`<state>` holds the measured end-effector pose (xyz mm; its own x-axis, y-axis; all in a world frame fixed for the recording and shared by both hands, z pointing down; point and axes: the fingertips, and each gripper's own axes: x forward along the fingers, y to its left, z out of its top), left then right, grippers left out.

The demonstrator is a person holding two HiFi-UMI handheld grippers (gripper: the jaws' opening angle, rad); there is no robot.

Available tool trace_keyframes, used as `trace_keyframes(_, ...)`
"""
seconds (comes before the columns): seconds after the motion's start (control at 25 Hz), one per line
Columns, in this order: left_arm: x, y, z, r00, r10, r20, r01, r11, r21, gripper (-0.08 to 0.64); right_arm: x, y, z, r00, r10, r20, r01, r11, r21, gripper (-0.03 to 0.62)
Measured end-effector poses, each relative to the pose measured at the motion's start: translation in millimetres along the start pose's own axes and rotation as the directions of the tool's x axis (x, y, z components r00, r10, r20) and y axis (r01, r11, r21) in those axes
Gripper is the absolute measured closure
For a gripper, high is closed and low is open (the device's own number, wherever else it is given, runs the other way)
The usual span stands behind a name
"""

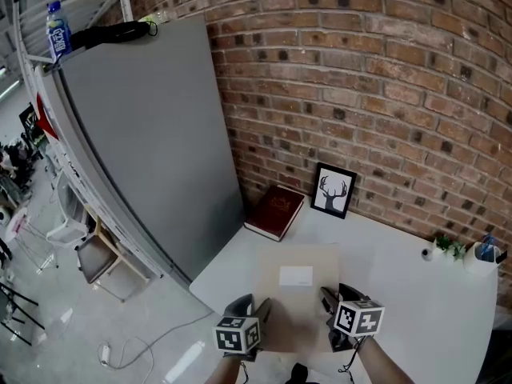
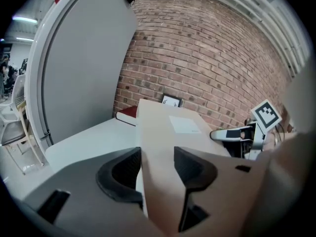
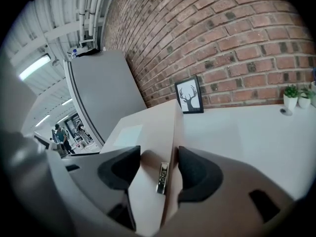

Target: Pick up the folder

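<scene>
A flat beige folder (image 1: 296, 294) with a white label (image 1: 296, 276) is held just above the white table (image 1: 416, 294), its far end toward the brick wall. My left gripper (image 1: 260, 312) is shut on the folder's near left edge; its pads press both faces of the folder (image 2: 168, 132) in the left gripper view, where my left gripper (image 2: 157, 167) fills the foreground. My right gripper (image 1: 328, 301) is shut on the near right edge. In the right gripper view the folder (image 3: 148, 132) sits between that gripper's (image 3: 159, 169) pads, beside a small metal clasp (image 3: 162, 177).
A dark red book (image 1: 274, 211) and a framed deer picture (image 1: 333, 190) stand at the back of the table against the brick wall. A tall grey cabinet (image 1: 144, 134) borders the table's left. A small plant (image 1: 448, 248) and a pen cup (image 1: 484, 254) sit at the far right.
</scene>
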<state>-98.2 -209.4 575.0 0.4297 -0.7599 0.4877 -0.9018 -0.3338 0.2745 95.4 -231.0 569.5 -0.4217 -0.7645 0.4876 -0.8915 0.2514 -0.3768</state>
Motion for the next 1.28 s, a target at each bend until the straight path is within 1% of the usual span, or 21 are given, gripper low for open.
trace_keyframes(0.2, -12.4, 1.8, 21.5, 0.998, 0.015, 0.06, -0.016, 1.0, 0.018, 0.356, -9.3, 16.0, 22.5, 0.998, 0.011, 0.068, -0.009, 0.999, -0.032, 0.356)
trace_keyframes(0.36, -21.0, -2.6, 42.6, 0.993, 0.018, 0.115, -0.025, 0.998, 0.055, 0.356, -18.3, 23.9, 39.6, 0.993, 0.015, 0.12, -0.01, 0.999, -0.042, 0.356)
trace_keyframes(0.52, -29.5, -8.7, 65.4, 0.986, 0.006, 0.168, -0.022, 0.995, 0.094, 0.356, -29.2, 31.6, 58.0, 0.982, 0.02, 0.186, -0.01, 0.998, -0.055, 0.358)
trace_keyframes(0.76, -43.1, -17.0, 100.1, 0.968, -0.014, 0.25, -0.022, 0.99, 0.14, 0.356, -46.4, 46.2, 89.5, 0.961, 0.041, 0.274, -0.014, 0.995, -0.102, 0.359)
trace_keyframes(1.0, -61.7, -21.5, 124.9, 0.947, -0.018, 0.32, -0.031, 0.988, 0.148, 0.356, -61.0, 63.7, 116.9, 0.94, 0.063, 0.336, -0.015, 0.99, -0.142, 0.359)
trace_keyframes(1.28, -82.4, -22.5, 146.1, 0.926, -0.021, 0.377, -0.041, 0.987, 0.156, 0.356, -76.8, 84.8, 137.8, 0.912, 0.087, 0.401, -0.017, 0.984, -0.176, 0.36)
